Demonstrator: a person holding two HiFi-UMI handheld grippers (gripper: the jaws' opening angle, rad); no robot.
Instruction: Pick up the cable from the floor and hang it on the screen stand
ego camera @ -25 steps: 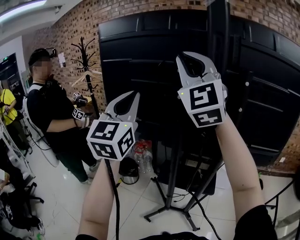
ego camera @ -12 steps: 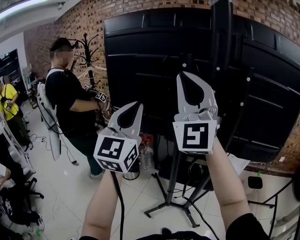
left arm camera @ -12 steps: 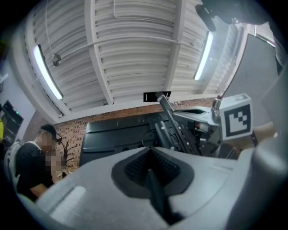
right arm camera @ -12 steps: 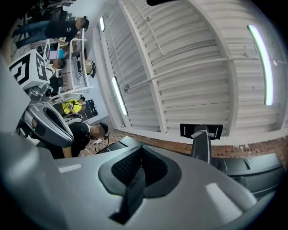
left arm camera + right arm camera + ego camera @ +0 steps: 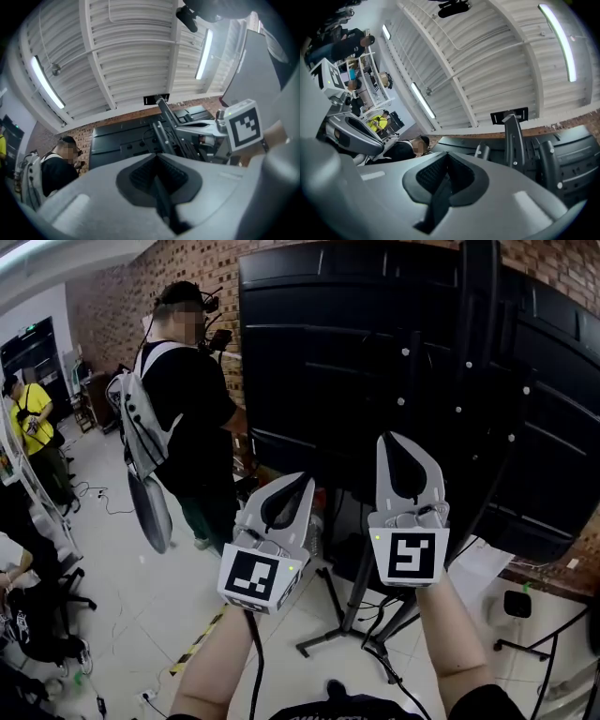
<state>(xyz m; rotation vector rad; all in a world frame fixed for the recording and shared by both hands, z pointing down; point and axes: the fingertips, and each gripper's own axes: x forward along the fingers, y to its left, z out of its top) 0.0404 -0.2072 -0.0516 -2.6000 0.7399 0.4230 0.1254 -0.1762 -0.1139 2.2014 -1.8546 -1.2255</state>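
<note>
Thin black cable (image 5: 397,673) lying on floor (image 5: 141,606) right by foot of screen stand (image 5: 359,570), neither gripper on it. Left gripper (image 5: 298,482) and right gripper (image 5: 398,444) both pressed together, nothing pinched, tips angled up in front of the black screen back (image 5: 375,362). Person in black shirt (image 5: 187,399) standing off to the left.

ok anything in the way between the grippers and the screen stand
Nothing visible does. The left gripper and right gripper, both shut and empty, are raised before the screen stand with open air between. A person stands to its left.
</note>
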